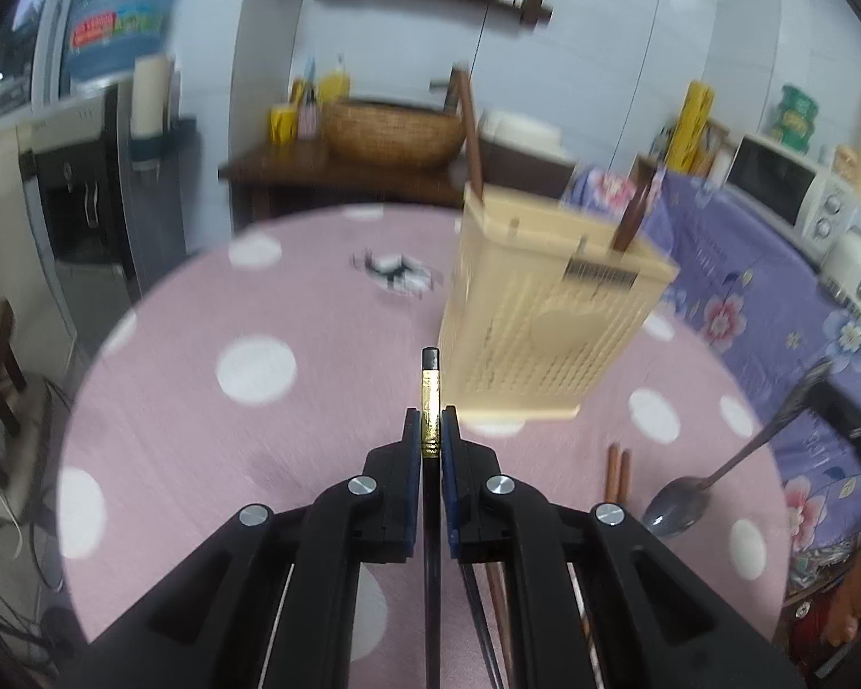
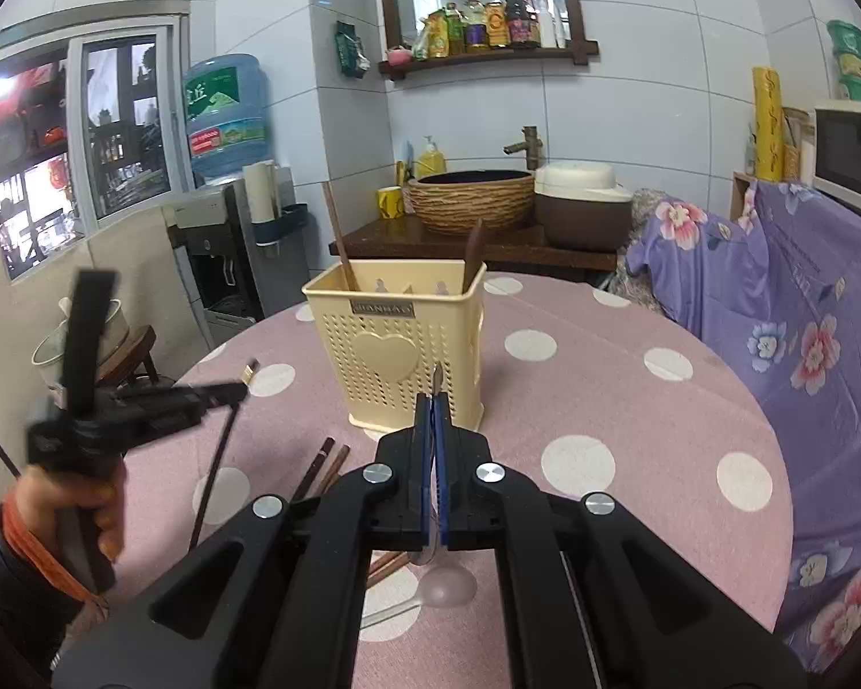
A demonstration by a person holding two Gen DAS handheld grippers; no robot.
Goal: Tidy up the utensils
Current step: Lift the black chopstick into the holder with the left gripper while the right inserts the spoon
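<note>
Two grippers each carry a utensil. Left gripper (image 1: 430, 430) is clamped on a black, gold-banded chopstick (image 1: 430, 396); tilted, it could miss the cream holder (image 2: 399, 344) mid-table. Right gripper (image 2: 433, 419) pinches a spoon handle (image 2: 437, 379) edge-on, which may twist loose. Holder's plate reads roughly "JIANHAO", blurred.

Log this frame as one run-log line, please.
left gripper: shut on black chopstick | right gripper: shut on metal spoon | utensil holder: upright, two utensils inside | brown chopsticks: on table
</note>
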